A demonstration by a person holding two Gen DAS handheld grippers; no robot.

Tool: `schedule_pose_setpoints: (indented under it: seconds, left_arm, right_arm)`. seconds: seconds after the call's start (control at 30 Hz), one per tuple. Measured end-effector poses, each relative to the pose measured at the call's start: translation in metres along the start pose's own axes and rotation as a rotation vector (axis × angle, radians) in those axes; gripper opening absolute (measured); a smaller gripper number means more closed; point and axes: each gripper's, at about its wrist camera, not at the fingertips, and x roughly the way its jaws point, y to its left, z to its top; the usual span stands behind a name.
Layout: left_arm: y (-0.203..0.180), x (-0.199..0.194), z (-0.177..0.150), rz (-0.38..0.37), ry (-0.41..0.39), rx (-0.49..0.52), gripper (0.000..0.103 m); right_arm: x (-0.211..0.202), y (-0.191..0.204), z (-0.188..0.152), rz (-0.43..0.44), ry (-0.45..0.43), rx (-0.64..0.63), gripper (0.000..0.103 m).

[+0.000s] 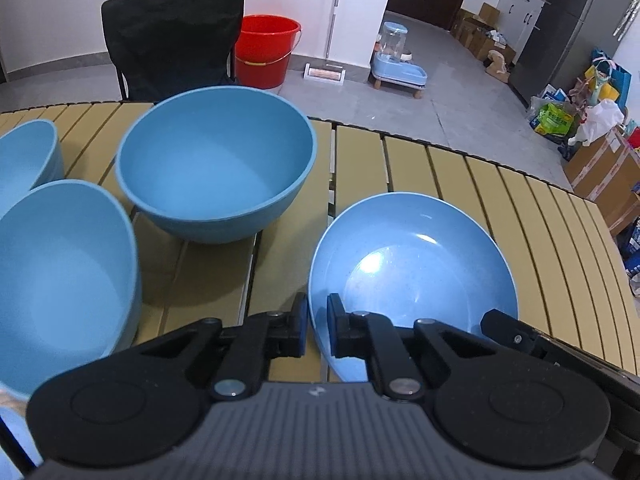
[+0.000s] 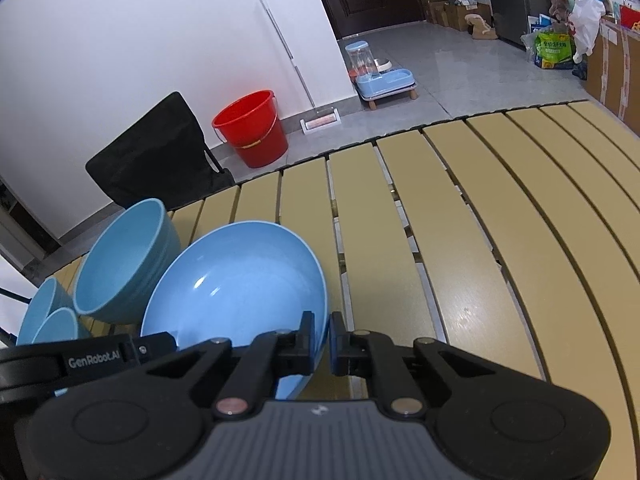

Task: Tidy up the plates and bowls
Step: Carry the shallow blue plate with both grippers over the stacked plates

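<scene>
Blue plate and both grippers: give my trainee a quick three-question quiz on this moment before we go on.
1. True or false: both grippers are clamped on the rim of the same blue plate.
2. Which side of the plate does the left gripper hold, as its own camera sees it? A) far edge B) near left edge C) right edge
3. How many deep blue bowls stand left of the plate in the left wrist view?

Key: 1 true, the right gripper grips the opposite rim. 2 B. 3 three, the large bowl among them.
</scene>
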Motion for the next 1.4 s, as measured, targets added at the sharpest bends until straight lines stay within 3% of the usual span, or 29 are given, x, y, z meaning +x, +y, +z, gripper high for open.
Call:
schedule_pose_setpoints:
  seconds: [1.4]
  left_arm:
    - [0.036,-0.179,-0.088,-0.037,-0.133,0.047,0.011]
  right_arm:
    - [-0.163,0.049,-0.088,0.006,-0.110,-0.013,0.007]
